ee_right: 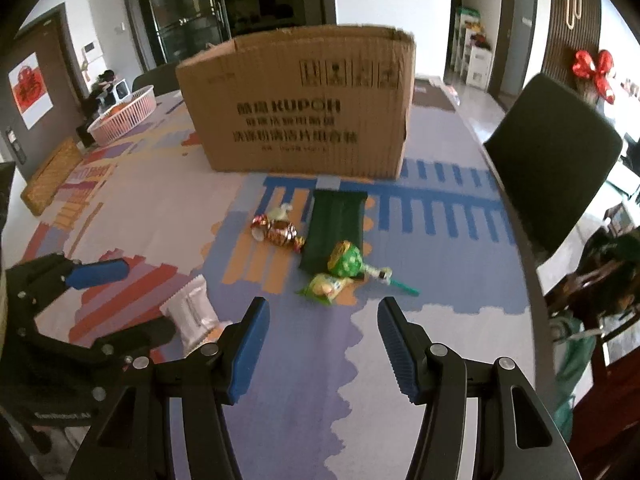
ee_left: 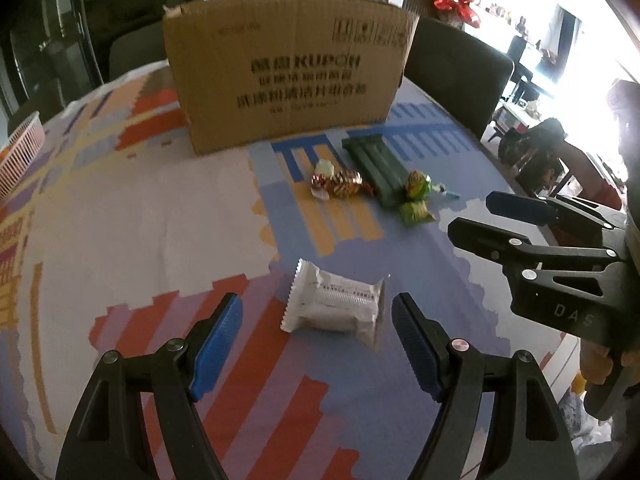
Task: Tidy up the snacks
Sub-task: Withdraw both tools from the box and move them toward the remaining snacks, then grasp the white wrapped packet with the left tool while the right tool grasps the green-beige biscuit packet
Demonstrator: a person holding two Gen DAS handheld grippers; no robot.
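A white snack packet [ee_left: 337,306] lies on the patterned tablecloth, just beyond and between the fingers of my left gripper [ee_left: 317,312], which is open and holds nothing. Farther off lie a dark green packet [ee_left: 376,164], gold-red wrapped candies [ee_left: 340,185], a green lollipop [ee_left: 418,185] and a small green candy packet [ee_left: 414,213]. My right gripper [ee_right: 322,314] is open and empty, hovering short of the green candy packet [ee_right: 324,287] and the lollipop [ee_right: 347,260]. The white packet [ee_right: 192,312] shows at its left, beside the left gripper [ee_right: 120,300].
An open cardboard box [ee_left: 284,68] stands at the back of the table, behind the snacks. A pink basket [ee_right: 126,114] sits at the far left. Dark chairs [ee_right: 554,160] stand around the table's edge. The right gripper [ee_left: 472,220] shows at the left wrist view's right side.
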